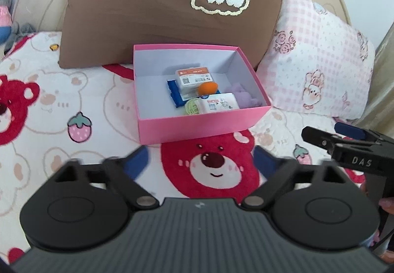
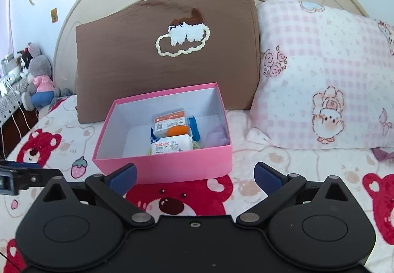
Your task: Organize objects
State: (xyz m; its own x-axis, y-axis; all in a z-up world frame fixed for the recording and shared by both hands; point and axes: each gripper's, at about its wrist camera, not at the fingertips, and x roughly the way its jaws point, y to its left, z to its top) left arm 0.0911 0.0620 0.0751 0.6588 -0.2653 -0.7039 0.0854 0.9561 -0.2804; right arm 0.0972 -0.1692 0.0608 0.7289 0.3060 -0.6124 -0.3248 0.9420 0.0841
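Hiding green ball (image 1: 192,108) partly, pink box (image 1: 197,125); both claws wide, empty.

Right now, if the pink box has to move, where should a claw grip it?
Probably the near wall of the pink box, coming from above: the top is open and that rim is bare, so one finger can drop inside and one outside. The brown pillow crowds the far wall.

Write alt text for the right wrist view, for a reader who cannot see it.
An open pink box sits on a bear-print bedspread, holding small packets, an orange ball and something lilac. Behind it a brown pillow and a pink checked pillow lean on the headboard. The right gripper is open and empty in front.
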